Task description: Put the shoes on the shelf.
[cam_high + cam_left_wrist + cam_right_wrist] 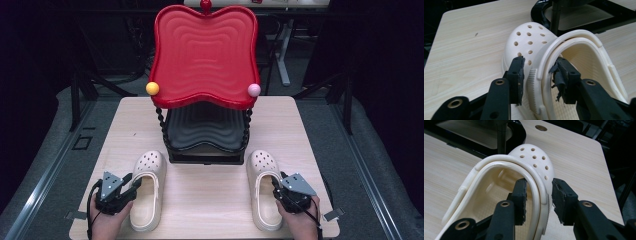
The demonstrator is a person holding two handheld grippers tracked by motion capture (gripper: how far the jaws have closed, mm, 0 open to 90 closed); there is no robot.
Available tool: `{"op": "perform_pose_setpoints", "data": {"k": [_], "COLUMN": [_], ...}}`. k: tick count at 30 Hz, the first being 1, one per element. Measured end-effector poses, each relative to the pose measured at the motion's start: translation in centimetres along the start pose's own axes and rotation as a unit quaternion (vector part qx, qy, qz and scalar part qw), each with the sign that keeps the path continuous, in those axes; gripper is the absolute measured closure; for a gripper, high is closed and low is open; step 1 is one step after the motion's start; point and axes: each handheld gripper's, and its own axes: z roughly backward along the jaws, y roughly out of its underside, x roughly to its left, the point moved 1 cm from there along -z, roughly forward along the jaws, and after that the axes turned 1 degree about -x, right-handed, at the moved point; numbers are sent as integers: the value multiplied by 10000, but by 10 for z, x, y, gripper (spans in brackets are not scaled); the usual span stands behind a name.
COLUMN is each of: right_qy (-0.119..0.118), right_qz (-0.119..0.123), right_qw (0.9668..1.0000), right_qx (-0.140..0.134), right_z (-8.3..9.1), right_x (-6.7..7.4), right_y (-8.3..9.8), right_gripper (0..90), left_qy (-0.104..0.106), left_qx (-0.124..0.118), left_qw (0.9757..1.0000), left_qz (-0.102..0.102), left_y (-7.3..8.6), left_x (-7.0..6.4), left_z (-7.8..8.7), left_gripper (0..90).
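- Two cream clogs are lying on the table (210, 195) in the lower half of the high view, toes pointing up the frame toward the rack (205, 137).
- The left clog (147, 192) is lying at lower left, the right clog (265, 187) at lower right, well apart.
- The left gripper (131, 186) is straddling the outer side wall of the left clog (541, 50); its jaws are parted, one outside, one inside, not clenched.
- The right gripper (275, 187) is straddling the rim of the right clog (534, 167) in the same way, jaws parted with a gap at the outer one.
- The rack is carrying a red tray (202, 50) above a black tray (205, 132) at the centre of the frame.
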Motion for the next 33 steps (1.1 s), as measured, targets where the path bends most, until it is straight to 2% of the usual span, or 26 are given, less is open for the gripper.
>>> {"op": "perform_pose_setpoints", "data": {"k": [1,7,8,9,15,17,24,27,30,31,33], "right_qy": [1,-63,-63,-75,-106,-40,-28,-21,-12,-9,-14], "right_qz": [82,183,183,161,134,138,-30,-44,-38,-12,-13], "right_qw": [10000,9998,9998,9998,9998,9997,9997,9998,9998,9999,9999], "right_qx": [25,35,35,35,135,221,245,205,181,155,139], "right_z": [-2,-3,-3,-4,-3,-2,5,7,11,14,15], "right_x": [1,1,1,0,1,2,3,4,5,6,7], "right_y": [-1,-2,-2,-3,-5,-7,-7,-7,-8,-9,-9], "right_gripper": [657,688,688,693,727,735,746,747,748,749,749], "left_qy": [4,-27,-31,-51,-107,-112,-43,11,109,168,177], "left_qx": [-1,43,43,77,84,81,108,113,71,54,33], "left_qw": [10000,9999,10000,9999,9996,9995,9992,9988,9987,9981,9978], "left_qz": [-26,-108,-81,-144,-233,-292,-393,-482,-485,-595,-639], "left_y": [0,-2,-3,-3,-5,-5,-5,-5,-6,-7,-7], "left_x": [0,-3,-3,-3,-5,-5,-1,0,-1,-1,-2], "left_z": [-1,-5,-6,-7,-9,-9,-6,-2,2,6,8], "left_gripper": [626,638,638,638,670,678,721,739,750,752,754]}}
